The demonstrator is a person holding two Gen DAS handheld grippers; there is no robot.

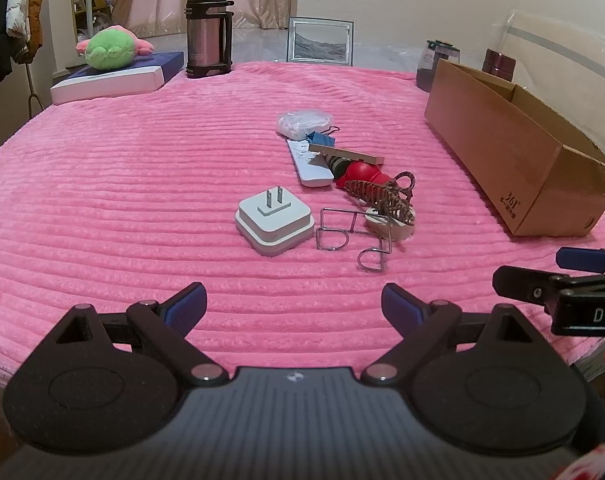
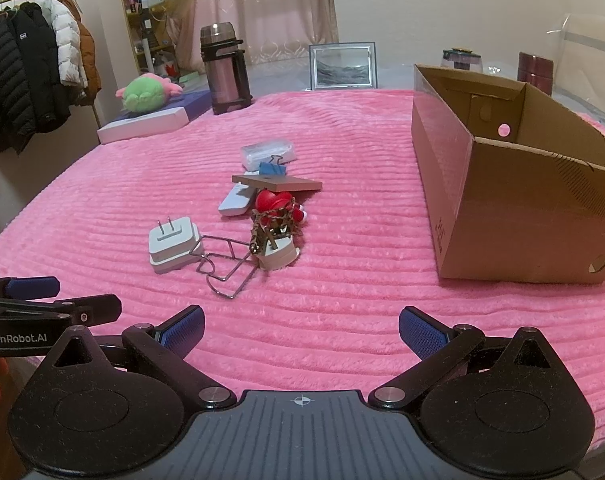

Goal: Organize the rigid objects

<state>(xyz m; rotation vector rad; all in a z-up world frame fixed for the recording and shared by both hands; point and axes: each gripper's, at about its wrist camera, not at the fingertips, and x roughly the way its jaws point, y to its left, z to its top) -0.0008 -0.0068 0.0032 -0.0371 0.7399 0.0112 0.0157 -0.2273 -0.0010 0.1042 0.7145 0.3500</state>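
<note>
A small heap of objects lies mid-way across the pink blanket: a white plug adapter, a bent wire holder, a white remote, a thin wooden board, a blue binder clip, a clear plastic case, a red toy and a brown woven piece on a white base. An open cardboard box stands to their right. My left gripper and right gripper hover side by side short of the heap, both open with nothing between their fingers.
A steel thermos, a green plush toy on a flat blue-white box, a framed picture and two jars line the far edge. Coats hang on a rack at the left.
</note>
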